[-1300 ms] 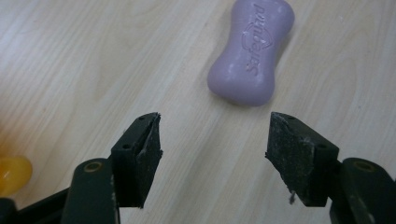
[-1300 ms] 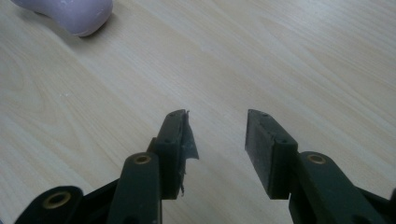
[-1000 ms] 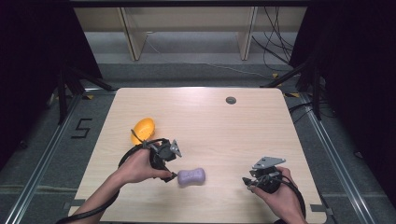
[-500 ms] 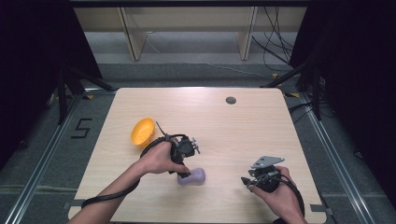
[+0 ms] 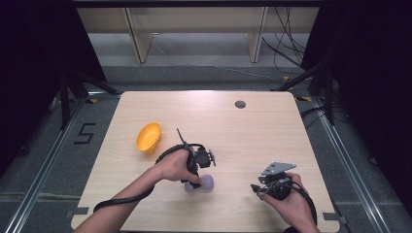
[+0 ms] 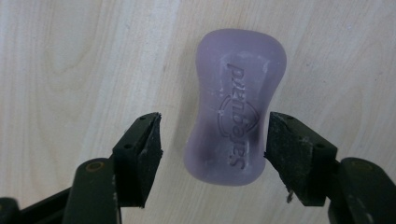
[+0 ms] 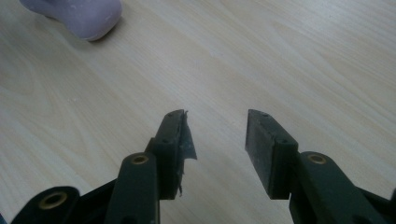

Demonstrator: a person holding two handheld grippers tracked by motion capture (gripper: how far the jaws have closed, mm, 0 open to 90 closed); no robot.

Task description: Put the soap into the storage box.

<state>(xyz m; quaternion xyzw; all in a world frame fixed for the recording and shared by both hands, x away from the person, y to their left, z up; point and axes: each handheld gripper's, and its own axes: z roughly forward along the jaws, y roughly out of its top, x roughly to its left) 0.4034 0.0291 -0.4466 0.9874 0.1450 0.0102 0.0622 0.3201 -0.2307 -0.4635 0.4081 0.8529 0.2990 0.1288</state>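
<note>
Pale wood tabletop (image 5: 252, 131) under everything; left claw (image 6: 212, 154) released, jaws straddling the purple soap bar (image 6: 236, 105) lying flat, one side touching, the other apart; risks nudging or squirting the slick bar sideways on closing; right claw (image 7: 217, 149) released, idle near the front edge

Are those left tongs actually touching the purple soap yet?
Apart. In the left gripper view the left tongs straddle the purple soap bar, open, with bare table showing between each pad and the bar.
</note>
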